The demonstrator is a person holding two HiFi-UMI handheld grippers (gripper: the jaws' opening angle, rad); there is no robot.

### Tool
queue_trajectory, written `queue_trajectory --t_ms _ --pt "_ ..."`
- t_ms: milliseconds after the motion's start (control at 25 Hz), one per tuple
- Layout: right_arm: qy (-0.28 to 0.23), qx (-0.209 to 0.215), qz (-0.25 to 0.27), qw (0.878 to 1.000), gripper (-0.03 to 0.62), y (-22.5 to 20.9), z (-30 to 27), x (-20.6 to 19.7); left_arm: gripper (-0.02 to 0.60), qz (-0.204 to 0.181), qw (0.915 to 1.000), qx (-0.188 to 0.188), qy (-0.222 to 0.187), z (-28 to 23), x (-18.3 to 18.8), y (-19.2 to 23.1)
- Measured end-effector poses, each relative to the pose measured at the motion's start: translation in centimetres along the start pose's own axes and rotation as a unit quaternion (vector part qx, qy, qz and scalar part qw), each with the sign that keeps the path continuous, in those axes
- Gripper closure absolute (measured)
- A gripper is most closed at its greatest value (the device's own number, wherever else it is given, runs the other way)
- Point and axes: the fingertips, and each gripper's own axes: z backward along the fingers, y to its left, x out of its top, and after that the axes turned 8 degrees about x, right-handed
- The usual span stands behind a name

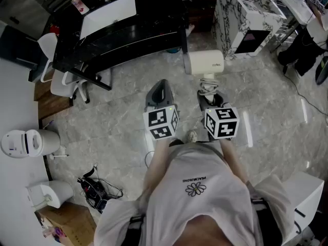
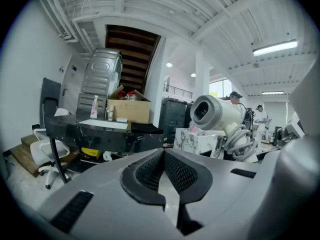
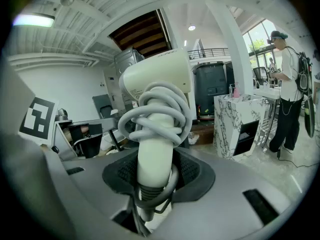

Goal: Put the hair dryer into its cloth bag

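A cream hair dryer [image 1: 204, 63] hangs above the marble floor with its grey cord coiled round the handle. My right gripper [image 1: 210, 99] is shut on that handle just below the coil. In the right gripper view the dryer [image 3: 157, 84] stands upright between the black pads [image 3: 192, 171], barrel pointing left. My left gripper [image 1: 159, 83] is level beside it on the left, shut with nothing between its jaws. In the left gripper view the pads [image 2: 177, 171] meet and the dryer's barrel [image 2: 215, 113] shows to the right. No cloth bag shows in any view.
A black table [image 1: 118, 35] stands ahead on the left with a white office chair [image 1: 61, 81] beside it. A white marble cabinet [image 1: 246, 19] is ahead on the right. White appliances [image 1: 28, 142], loose cables [image 1: 95, 188] and a cardboard box [image 1: 66, 222] lie left. A person [image 3: 290, 99] stands far right.
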Motion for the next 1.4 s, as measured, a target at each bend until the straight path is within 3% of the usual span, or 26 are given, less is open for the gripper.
queue_trajectory --t_ms 920,1400 --pt "-0.025 0.019 0.018 0.999 0.450 -1.2 -0.8 1.7 0.566 0.003 0.9996 0.027 0.003 -1.9 0.0 1.1" --pt "-0.046 0.011 0.047 0.998 0.450 -4.6 -7.1 7.6 0.566 0.028 0.9987 0.032 -0.029 -11.1 3.9 4.9"
